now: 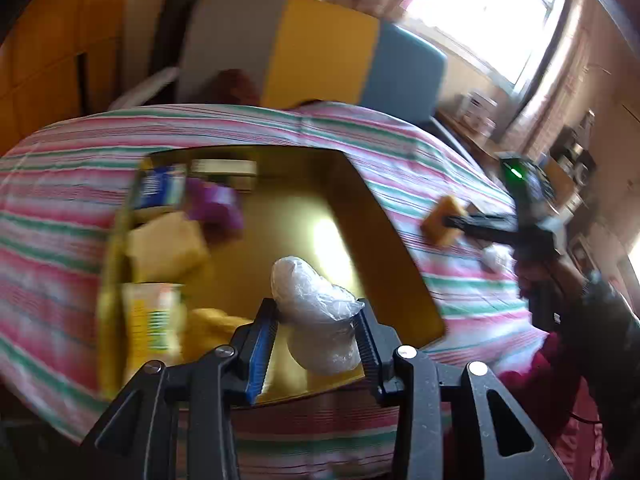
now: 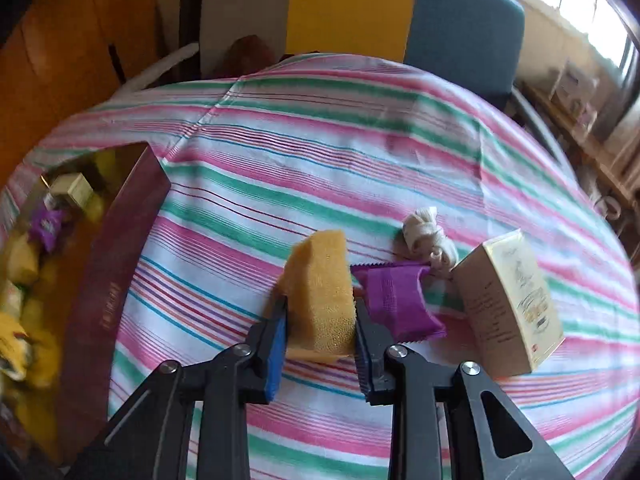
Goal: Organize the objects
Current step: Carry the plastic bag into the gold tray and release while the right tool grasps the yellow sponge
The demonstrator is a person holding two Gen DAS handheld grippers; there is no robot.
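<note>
L claw: clamped on a clear plastic-wrapped bundle, whitish, crinkly. It hangs over the near edge of the gold-lined box. Wrap looks slick and the contents soft, so I judge it light but apt to squirm out; pads bite its waist, top bulges above them. Best not to squeeze harder, film could tear.

R claw: shut on the yellow sponge, standing on edge on the striped cloth, well apart from the box wall to its left. Sponge looks v. light, porous, compressible; pads sit across its lower flanks, good friction on that texture I'd guess. Will spring back when let go, may bounce or topple.

Not yet boxed, just right of sponge: purple sachet touching R pad or nearly, can't tell; knotted pale cloth bundle behind it; cream carton, tilted. Carton prob. stiff, take across narrow faces. Sachet flat, limp: pinch an edge seam.

Box interior blurred; holds yellow pkts and a purple item at left, right half free.
</note>
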